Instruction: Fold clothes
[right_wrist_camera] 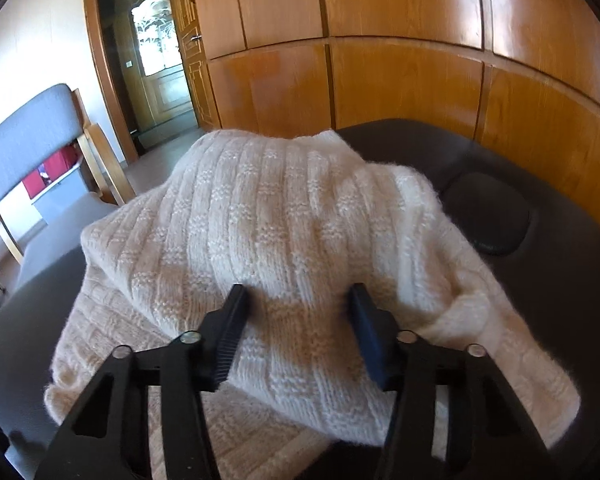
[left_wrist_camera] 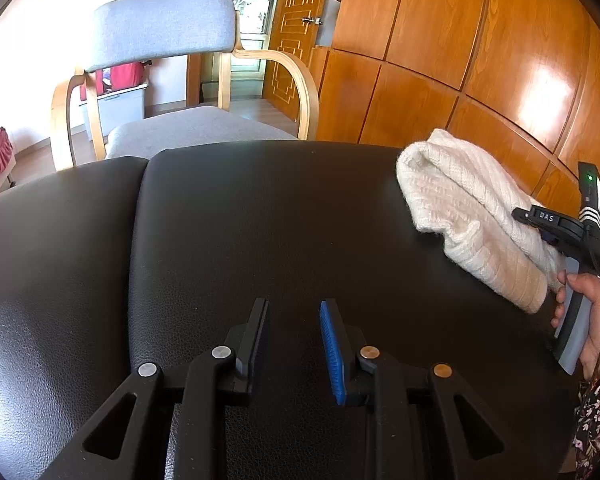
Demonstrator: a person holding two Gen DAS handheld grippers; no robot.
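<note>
Left: the left hand-held gripper [left_wrist_camera: 296,344] hovers over bare black worktop [left_wrist_camera: 240,220], jaws parted with nothing between them. Right: the cream sweater [right_wrist_camera: 268,216] lies bunched near the worktop's far right end, beside the wood panelling [right_wrist_camera: 400,80]. The right hand-held gripper [right_wrist_camera: 296,328] straddles a raised ridge of knit, both pads against the wool, apparently clenched on it. For a clean fold, gather only the top layer, lift clear, then bring the idle gripper across to pin the opposite edge.
</note>
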